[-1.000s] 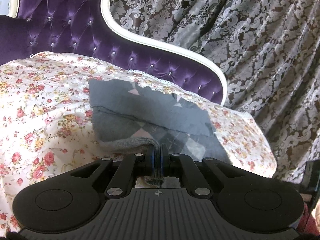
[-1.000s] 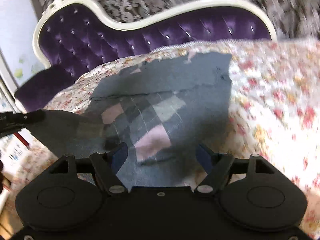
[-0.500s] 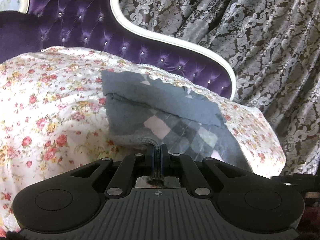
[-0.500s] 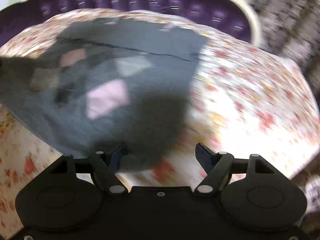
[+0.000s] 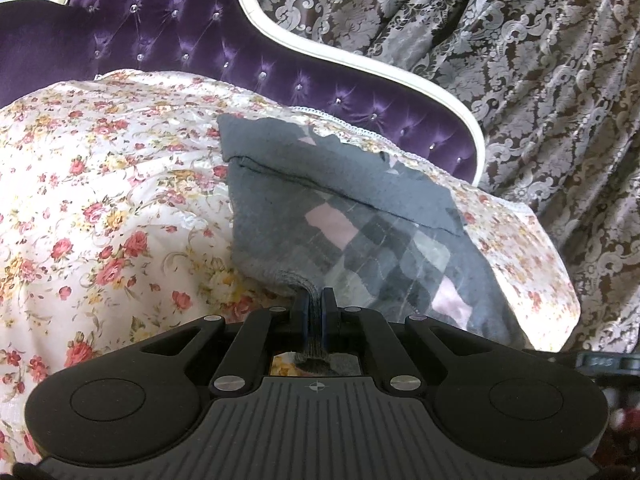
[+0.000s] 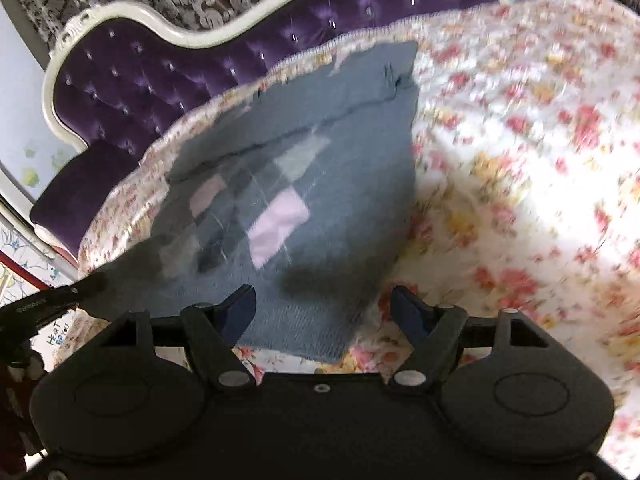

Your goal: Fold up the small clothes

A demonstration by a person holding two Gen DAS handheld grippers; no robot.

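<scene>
Grey argyle knitwear (image 5: 340, 216), soft and ribbed at its hem, is spread on the floral bedspread (image 5: 100, 200) below the tufted purple headboard (image 5: 160, 40). One hem corner is pinched by the left gripper (image 5: 314, 312), presumably for folding; the right gripper (image 6: 324, 308), fingers (image 6: 404, 306) spread but just closing, straddles the other corner ungripped.

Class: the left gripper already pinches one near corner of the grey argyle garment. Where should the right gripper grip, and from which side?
Grip the argyle garment's free near corner, coming from the near edge: it lies flat between the right gripper's open jaws.
</scene>
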